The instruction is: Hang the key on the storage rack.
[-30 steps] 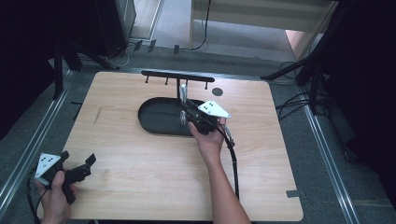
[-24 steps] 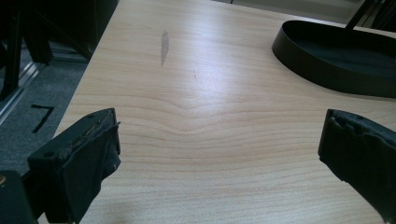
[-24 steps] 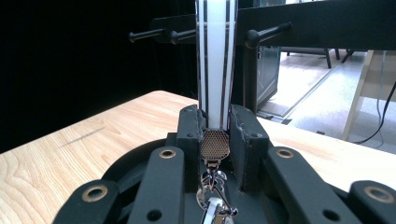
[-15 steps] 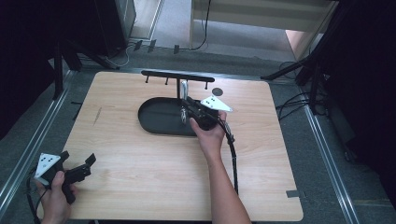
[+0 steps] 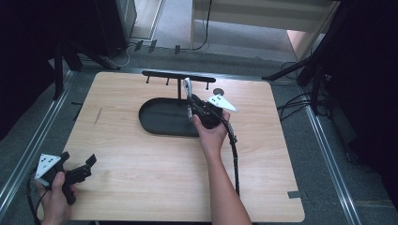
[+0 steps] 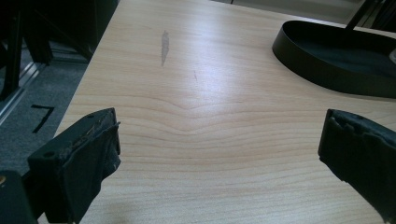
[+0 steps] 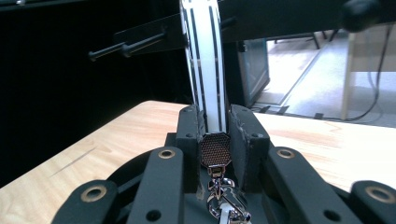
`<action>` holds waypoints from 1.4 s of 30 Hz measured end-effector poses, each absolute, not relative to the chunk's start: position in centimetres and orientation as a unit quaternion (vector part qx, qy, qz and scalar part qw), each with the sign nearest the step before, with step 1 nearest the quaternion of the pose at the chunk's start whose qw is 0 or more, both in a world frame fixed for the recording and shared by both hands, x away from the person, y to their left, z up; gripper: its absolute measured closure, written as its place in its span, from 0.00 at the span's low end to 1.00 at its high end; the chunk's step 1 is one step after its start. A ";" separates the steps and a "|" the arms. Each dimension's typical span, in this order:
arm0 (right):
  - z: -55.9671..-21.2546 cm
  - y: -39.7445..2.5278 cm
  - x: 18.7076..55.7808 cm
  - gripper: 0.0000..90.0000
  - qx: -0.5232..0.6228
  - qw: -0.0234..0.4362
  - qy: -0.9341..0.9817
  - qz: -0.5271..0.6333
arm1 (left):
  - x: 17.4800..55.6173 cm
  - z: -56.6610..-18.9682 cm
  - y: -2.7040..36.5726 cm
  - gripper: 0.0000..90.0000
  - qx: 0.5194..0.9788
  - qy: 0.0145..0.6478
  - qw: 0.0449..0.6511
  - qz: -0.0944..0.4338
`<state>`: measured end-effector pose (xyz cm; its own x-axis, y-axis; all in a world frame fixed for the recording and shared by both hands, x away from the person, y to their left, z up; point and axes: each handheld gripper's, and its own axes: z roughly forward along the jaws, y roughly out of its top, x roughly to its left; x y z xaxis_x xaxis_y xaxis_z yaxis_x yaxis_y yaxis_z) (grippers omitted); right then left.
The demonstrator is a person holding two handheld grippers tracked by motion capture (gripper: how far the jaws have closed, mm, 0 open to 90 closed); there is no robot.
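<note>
1. Right gripper view: right gripper (image 7: 215, 135) jaws clamped on a white strap (image 7: 204, 60) with black stripes; strap rises upright toward the black rack (image 7: 140, 39), metal clasp (image 7: 224, 200) hanging below.
2. High view: right gripper (image 5: 190, 101) sits over the black tray (image 5: 159, 123), beside the rack's post.
3. Left gripper (image 5: 77, 161) at the table's (image 5: 155, 178) near-left corner, jaws spread wide, holding nothing.

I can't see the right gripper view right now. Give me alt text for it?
The right gripper is shut on a white strap with dark stripes, which rises toward a black rack with pegs. A metal clasp hangs from the strap's lower end, and the wooden table lies beyond.
</note>
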<state>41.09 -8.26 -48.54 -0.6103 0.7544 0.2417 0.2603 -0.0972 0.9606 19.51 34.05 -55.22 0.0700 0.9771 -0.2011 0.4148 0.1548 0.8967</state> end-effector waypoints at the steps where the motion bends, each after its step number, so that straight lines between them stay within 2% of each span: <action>1: -48.6 -8.3 41.1 0.85 0.402 0.201 0.636 0.627 | 19.5 -55.2 34.0 0.00 0.572 0.608 0.456 0.309; 12: -48.9 -9.1 40.5 0.78 0.417 0.244 0.645 0.593 | 19.5 -55.2 34.0 0.00 0.575 0.608 0.453 0.308; 20: -48.9 -10.6 39.0 0.65 0.415 0.286 0.643 0.576 | 19.6 -55.2 33.9 0.00 0.575 0.608 0.452 0.309; 21: -48.8 -11.2 38.5 0.58 0.415 0.298 0.640 0.574 | 19.6 -55.2 33.9 0.00 0.574 0.608 0.453 0.309; 24: -48.7 -11.7 38.1 0.52 0.412 0.301 0.642 0.572 | 19.6 -55.2 33.9 0.00 0.575 0.607 0.452 0.310; 25: -48.5 -11.9 37.9 0.47 0.416 0.286 0.643 0.575 | 19.6 -55.2 33.9 0.00 0.575 0.608 0.452 0.310; 26: -48.1 -12.5 37.4 0.34 0.432 0.266 0.647 0.568 | 19.6 -55.2 33.9 0.00 0.575 0.607 0.452 0.310; 30: -47.6 -13.3 36.5 0.23 0.452 0.280 0.653 0.539 | 19.6 -55.2 33.9 0.00 0.574 0.608 0.452 0.311; 31: -47.4 -14.0 35.8 0.12 0.452 0.278 0.652 0.541 | 19.6 -55.2 33.9 0.00 0.575 0.608 0.451 0.311; 32: -47.4 -14.0 35.8 0.12 0.452 0.278 0.652 0.541 | 19.6 -55.2 33.9 0.00 0.575 0.608 0.451 0.311; 35: -47.3 -15.0 34.7 0.00 0.433 0.285 0.658 0.546 | 19.6 -55.2 33.9 0.00 0.574 0.609 0.451 0.311; 42: -47.7 -17.2 33.3 0.00 0.434 0.302 0.658 0.535 | 19.6 -55.2 33.8 0.00 0.573 0.609 0.452 0.311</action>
